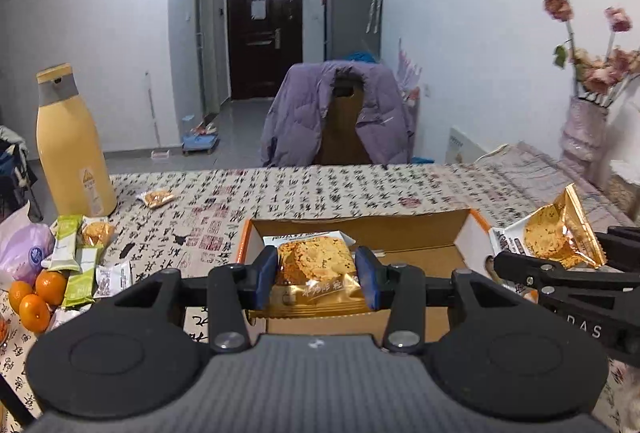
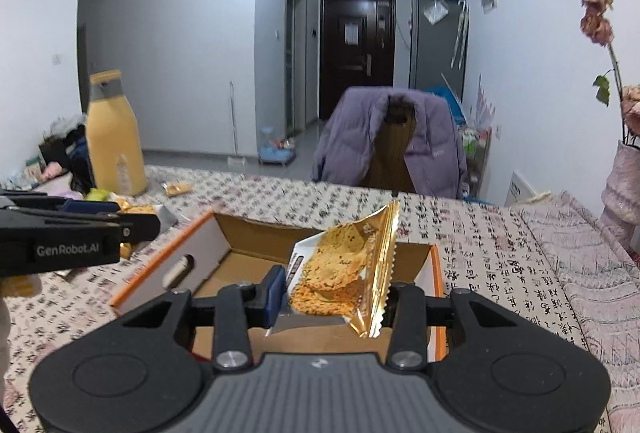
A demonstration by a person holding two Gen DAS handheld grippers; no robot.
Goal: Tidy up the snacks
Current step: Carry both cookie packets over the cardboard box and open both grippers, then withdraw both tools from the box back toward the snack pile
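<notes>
The left gripper (image 1: 317,275) is clamped on a gold cookie pack (image 1: 316,273), which sits flat between its blue pads (image 1: 267,275) over the near edge of the box (image 1: 460,247). The right gripper (image 2: 334,293) pinches a second pack (image 2: 344,273), tilted up on its corner above the box's open cavity, with the left pad against its white edge; the right pad is hidden behind the foil.

The box, cardboard with orange-trimmed white walls, rests on a table (image 1: 320,193) covered in a cloth printed with black calligraphy and red seals. Past the table's far edge stands a chair (image 1: 344,125) draped with a purple jacket (image 1: 300,113), then grey floor, white walls and a dark door (image 1: 264,33) at the end of the hall.

Only the left view shows the snack pile at the table's left: green bars (image 1: 72,257), a small cookie pack (image 1: 96,231), oranges (image 1: 36,297). A yellow bottle (image 1: 72,153) and a loose pack (image 1: 158,197) beside it appear in both views, as does the vase (image 1: 584,129) of dried roses at right. The right view shows the cavity's floor bare in its visible part.
</notes>
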